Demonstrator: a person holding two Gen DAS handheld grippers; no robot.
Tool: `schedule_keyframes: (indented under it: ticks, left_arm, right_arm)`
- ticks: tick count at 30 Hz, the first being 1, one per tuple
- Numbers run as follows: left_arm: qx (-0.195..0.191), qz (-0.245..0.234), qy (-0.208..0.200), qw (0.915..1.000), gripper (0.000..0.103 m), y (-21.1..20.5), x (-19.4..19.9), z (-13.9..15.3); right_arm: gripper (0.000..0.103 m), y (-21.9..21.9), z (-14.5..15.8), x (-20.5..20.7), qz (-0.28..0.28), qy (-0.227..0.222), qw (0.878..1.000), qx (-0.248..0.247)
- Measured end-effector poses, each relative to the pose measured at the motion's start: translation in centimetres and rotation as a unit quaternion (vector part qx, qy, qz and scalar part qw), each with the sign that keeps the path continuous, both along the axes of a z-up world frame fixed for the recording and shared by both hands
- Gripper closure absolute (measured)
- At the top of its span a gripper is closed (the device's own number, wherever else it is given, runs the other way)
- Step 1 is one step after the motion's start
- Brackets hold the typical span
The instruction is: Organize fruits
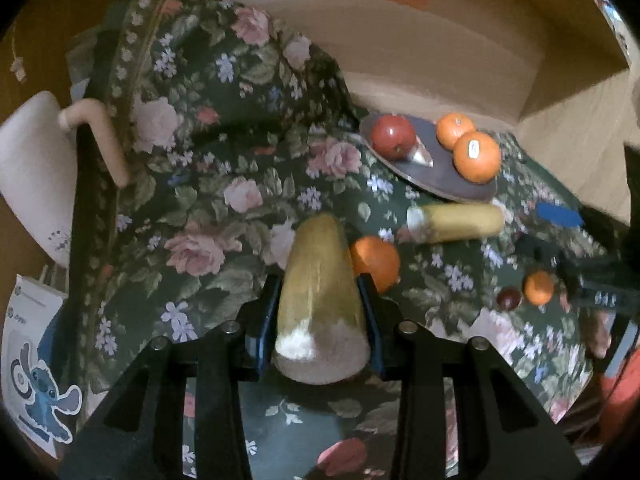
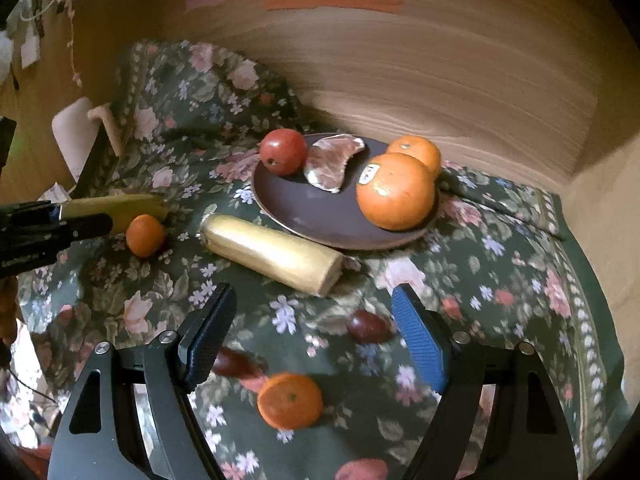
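My left gripper is shut on a yellow banana piece and holds it over the floral cloth; it also shows at the left of the right wrist view. A small orange lies just right of it. A second banana piece lies in front of the dark plate, which holds a red apple, two oranges and a pinkish peel. My right gripper is open above a small orange and two dark red fruits.
The floral cloth covers the surface inside a wooden enclosure with walls behind and at the right. A cream-coloured object with a curved handle stands at the far left. My right gripper shows as a dark shape at the left wrist view's right edge.
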State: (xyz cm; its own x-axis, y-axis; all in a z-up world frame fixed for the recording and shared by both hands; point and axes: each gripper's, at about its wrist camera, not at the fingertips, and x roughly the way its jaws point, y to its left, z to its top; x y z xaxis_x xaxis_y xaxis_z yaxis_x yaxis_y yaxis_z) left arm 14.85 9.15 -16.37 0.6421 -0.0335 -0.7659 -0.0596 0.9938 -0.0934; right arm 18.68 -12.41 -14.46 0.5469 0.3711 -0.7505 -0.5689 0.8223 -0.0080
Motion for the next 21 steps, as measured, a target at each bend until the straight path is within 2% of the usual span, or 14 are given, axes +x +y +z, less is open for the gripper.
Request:
schedule_keyframes:
  ticks: [4,8,10,11,12,16,18,21]
  left_arm:
    - [0.017,-0.021,0.026,0.9993,0.065,-0.7,0.4,-1.5]
    - [0.024,-0.035,0.022,0.9989,0.065,-1.0,1.0,-1.3]
    - [0.024,-0.042,0.024,0.9986,0.065,-1.1,1.6,-1.4]
    - [0.024,-0.044,0.026,0.9984,0.065,-1.1,1.8,-1.5]
    - [0.024,-0.046,0.028,0.9983,0.064,-1.1,2.0,-1.6]
    - [0.019,-0.046,0.030,0.9983,0.064,-1.1,3.1,-2.0]
    - [0.017,-0.044,0.028,0.9985,0.064,-1.0,3.3,-2.2]
    - [0.018,-0.043,0.022,0.9987,0.064,-0.9,3.5,-2.3]
  right_arm:
    - [0.026,1.3,-0.4,1.3,0.011,0.009,1.000,-0.014]
    - [0.027,2.2,-1.1,2.7,0.019,0.026,0.999,-0.021]
    - [0.033,2.4,-1.7,3.3,0.019,0.042,0.999,-0.024]
    - [0.040,2.5,-2.0,3.4,0.023,0.052,0.998,-0.023]
    - [0.041,2.5,-2.3,3.6,0.026,0.065,0.997,-0.016]
    - [0.045,2.5,-2.2,3.0,0.026,0.058,0.998,-0.017]
    - [0.059,2.4,-1.9,2.5,0.033,0.063,0.997,-0.017]
    - [0.063,2.2,-1.4,1.5,0.055,0.077,0.996,-0.004]
